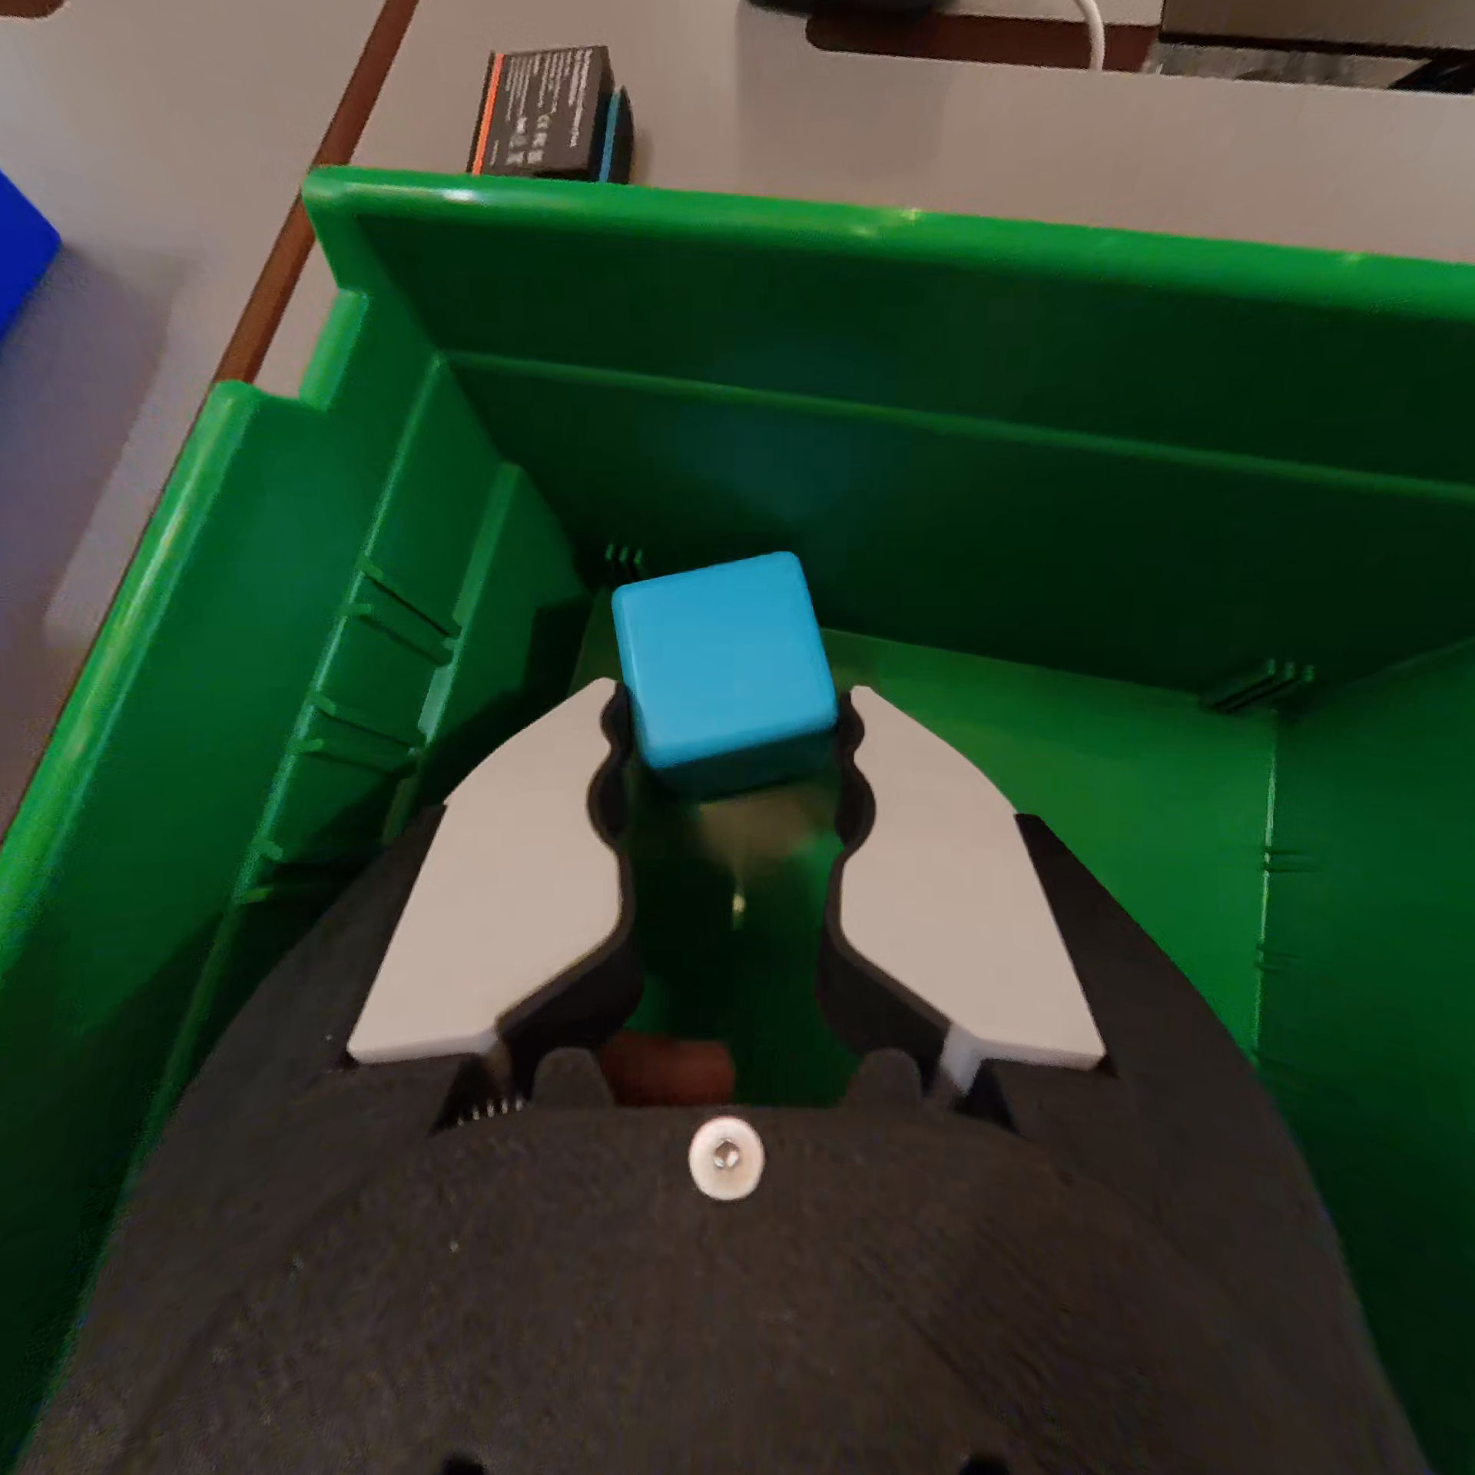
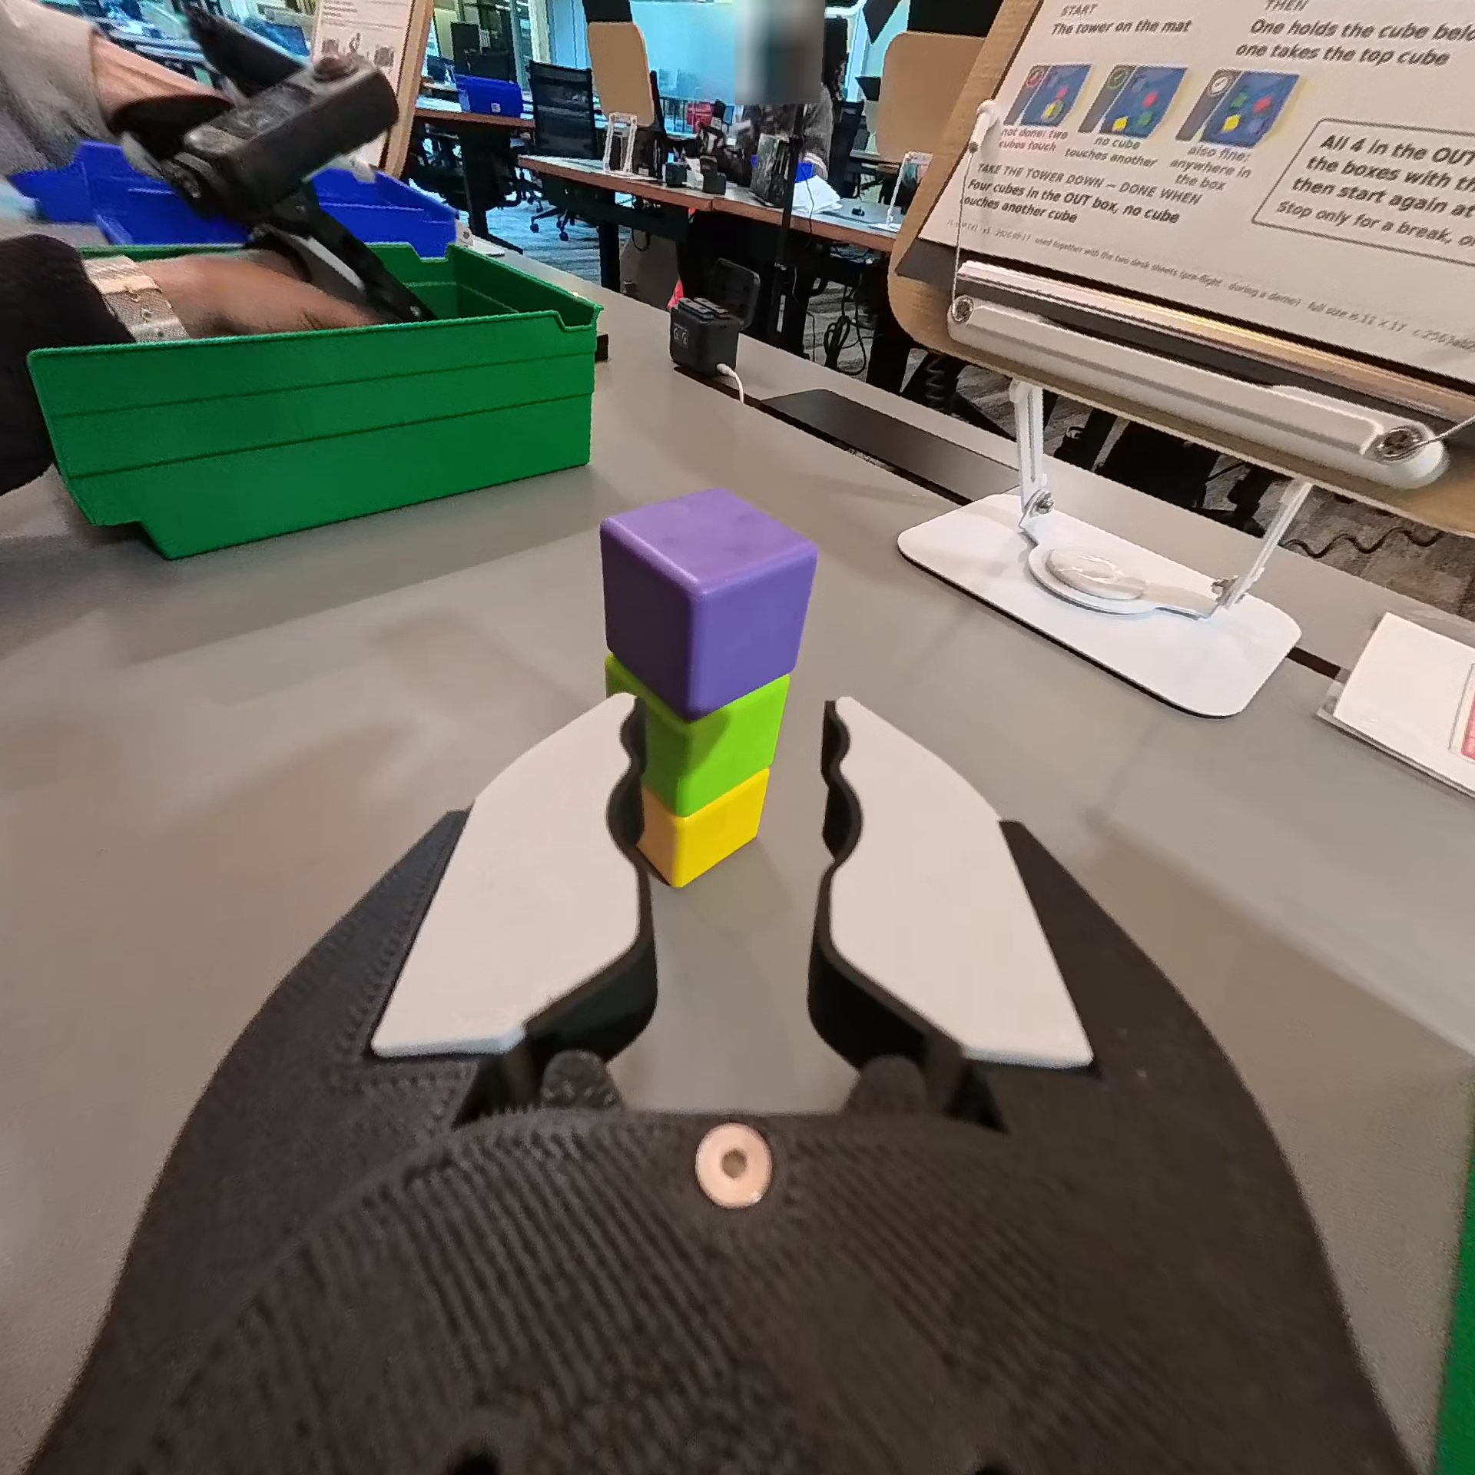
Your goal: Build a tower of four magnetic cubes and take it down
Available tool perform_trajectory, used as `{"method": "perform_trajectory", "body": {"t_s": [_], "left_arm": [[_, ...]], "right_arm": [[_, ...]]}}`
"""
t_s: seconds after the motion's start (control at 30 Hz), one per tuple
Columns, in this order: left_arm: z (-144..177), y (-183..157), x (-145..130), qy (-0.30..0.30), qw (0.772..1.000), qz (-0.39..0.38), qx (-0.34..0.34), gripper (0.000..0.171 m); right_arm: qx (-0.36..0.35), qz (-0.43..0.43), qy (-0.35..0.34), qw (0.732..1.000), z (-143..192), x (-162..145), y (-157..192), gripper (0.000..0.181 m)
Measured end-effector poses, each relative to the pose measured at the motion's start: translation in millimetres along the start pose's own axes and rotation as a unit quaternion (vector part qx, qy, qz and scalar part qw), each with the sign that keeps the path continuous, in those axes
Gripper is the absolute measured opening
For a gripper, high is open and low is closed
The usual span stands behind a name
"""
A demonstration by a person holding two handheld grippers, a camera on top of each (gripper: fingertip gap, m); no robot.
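My left gripper [image 1: 726, 718] is shut on a blue cube [image 1: 718, 654] at its fingertips, low inside a green bin [image 1: 878, 495], near the bin's far left corner. In the right wrist view that gripper [image 2: 399, 307] reaches into the green bin [image 2: 319, 447], held by a hand. My right gripper [image 2: 730, 706] is open on either side of a three-cube tower on the grey table: a purple cube [image 2: 702, 599] on top, a lime green cube [image 2: 718, 750] in the middle, a yellow cube [image 2: 702, 834] at the bottom. The left finger sits close against the lower cubes; the right finger stands apart.
A white stand [image 2: 1117, 607] with an instruction sheet is at the right. A paper [image 2: 1413, 694] lies at the far right. A small black device [image 2: 702, 335] with a cable sits behind the tower. Blue bins [image 2: 383, 207] are behind the green bin. A black box [image 1: 551, 112] lies beyond the bin. Tip to tip, the grippers are about 50 centimeters apart.
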State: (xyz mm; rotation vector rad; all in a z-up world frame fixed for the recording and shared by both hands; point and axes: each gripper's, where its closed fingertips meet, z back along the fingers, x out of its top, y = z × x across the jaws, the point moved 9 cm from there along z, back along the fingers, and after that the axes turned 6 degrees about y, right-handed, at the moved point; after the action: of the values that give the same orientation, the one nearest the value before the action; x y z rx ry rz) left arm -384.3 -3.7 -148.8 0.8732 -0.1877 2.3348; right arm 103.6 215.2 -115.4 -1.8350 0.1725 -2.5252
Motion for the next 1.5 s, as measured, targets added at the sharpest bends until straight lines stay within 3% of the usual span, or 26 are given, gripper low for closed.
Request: {"method": "perform_trajectory", "body": {"t_s": [0.13, 0.27, 0.47, 0.57, 0.77, 0.83, 0.93, 1.03, 1.27, 1.5], "left_arm": [[23, -2, 12, -0.038, 0.997, -0.013, -0.072, 0.049], [72, -13, 37, -0.115, 0.983, -0.050, -0.137, 0.049], [158, -69, 58, -0.210, 0.930, -0.190, -0.235, 0.049], [188, -115, 56, -0.240, 0.868, -0.291, -0.323, 0.050], [207, -204, 27, -0.222, 0.686, -0.468, -0.511, 0.050], [206, -227, 19, -0.198, 0.646, -0.498, -0.544, 0.050], [205, -258, 10, -0.170, 0.608, -0.534, -0.563, 0.050], [204, -283, 4, -0.157, 0.581, -0.556, -0.574, 0.050], [197, -316, -4, -0.112, 0.542, -0.581, -0.598, 0.050], [194, -322, -9, -0.093, 0.531, -0.593, -0.598, 0.050]], "right_arm": [[0.001, 0.001, 0.000, 1.000, 0, 0, 1, 0.042], [0.001, 0.004, 0.000, 1.000, 0, 1, 2, 0.042], [0.000, -0.002, -0.002, 1.000, 2, 1, 3, 0.041], [0.001, -0.011, -0.003, 1.000, 9, -1, 8, 0.041], [-0.026, -0.011, 0.000, 1.000, 34, -8, 19, 0.040], [-0.032, -0.017, 0.000, 0.999, 41, -10, 22, 0.039], [-0.038, -0.023, 0.003, 0.999, 50, -15, 27, 0.039], [-0.047, -0.021, 0.011, 0.999, 58, -19, 32, 0.039], [-0.074, -0.020, 0.024, 0.997, 73, -28, 33, 0.038], [-0.075, -0.035, 0.022, 0.996, 76, -31, 29, 0.038]]}}
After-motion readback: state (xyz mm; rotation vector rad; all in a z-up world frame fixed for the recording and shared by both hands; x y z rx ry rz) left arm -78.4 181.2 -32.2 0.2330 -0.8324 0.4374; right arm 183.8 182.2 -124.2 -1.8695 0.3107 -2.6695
